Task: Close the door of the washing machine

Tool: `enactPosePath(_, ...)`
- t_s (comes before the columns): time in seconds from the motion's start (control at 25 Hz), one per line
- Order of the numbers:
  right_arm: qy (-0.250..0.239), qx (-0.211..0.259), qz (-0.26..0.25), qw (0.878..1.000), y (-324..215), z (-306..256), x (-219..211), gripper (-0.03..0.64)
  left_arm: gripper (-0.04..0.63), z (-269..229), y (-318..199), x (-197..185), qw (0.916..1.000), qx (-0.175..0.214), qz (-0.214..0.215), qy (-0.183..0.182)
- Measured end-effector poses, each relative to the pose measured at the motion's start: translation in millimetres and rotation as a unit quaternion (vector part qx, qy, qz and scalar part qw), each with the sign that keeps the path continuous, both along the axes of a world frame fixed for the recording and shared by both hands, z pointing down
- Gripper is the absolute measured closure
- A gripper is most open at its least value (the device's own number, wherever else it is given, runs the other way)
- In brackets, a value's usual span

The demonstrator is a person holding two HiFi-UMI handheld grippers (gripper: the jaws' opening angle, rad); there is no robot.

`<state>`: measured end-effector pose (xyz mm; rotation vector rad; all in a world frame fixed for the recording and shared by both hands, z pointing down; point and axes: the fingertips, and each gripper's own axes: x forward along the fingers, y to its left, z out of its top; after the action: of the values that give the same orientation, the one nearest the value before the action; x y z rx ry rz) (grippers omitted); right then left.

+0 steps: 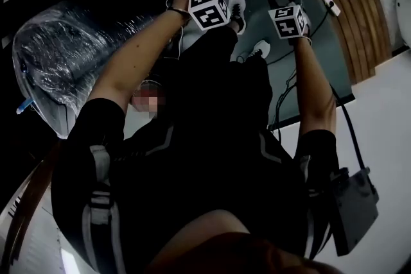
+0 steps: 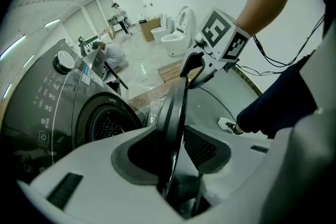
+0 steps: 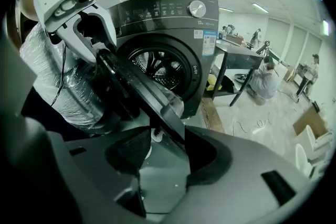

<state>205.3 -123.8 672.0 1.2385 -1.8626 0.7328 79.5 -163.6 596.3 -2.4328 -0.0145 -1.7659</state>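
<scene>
- While the washing machine (image 3: 173,34) is sitting there with its drum (image 3: 157,68) fully showing, the door (image 3: 137,93) is hanging wide open, swung well out from the front.
- Both claws are sitting over the door's rim, which is showing up edge-on in the two gripper views.
- The left claw (image 2: 176,152) is standing wide, with the rim running straight up between its jaws. A gap is showing on the right side of the rim, so it isn't looking like a proper clamp.
- The right claw (image 3: 168,160) is standing wide too. The door's edge is passing between its jaws, closer to the right one, with clear space on the other side.
- They're working different spots on the same rim: in each gripper view the other claw is sitting at the far end of the door's edge.
- In the head view both arms (image 1: 135,61) are reaching forward and down, and the two marker cubes (image 1: 209,8) are riding near each other.
- Just beside the machine a big plastic-wrapped bundle (image 3: 58,86) is standing.
- Farther off, a person (image 3: 265,78) is crouching on the floor (image 3: 262,123) next to a black worktop (image 3: 236,55).
- A couple of white toilets (image 2: 176,34) are sitting at the back of the room in the left gripper view.
</scene>
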Motion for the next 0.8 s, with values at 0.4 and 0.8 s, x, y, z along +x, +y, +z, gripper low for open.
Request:
enactPosePath(0.4, 0.047, 0.009, -0.061, 0.997, -66, 2, 13, 0.387, 0.440, -1, -43, 9, 0.9983, -0.024, -0.048, 0.023)
enactPosePath(0.8, 0.077, 0.017, -0.036, 0.996, -122, 1, 31, 0.376, 0.448, -1, -86, 10, 0.9946, -0.021, -0.094, 0.037)
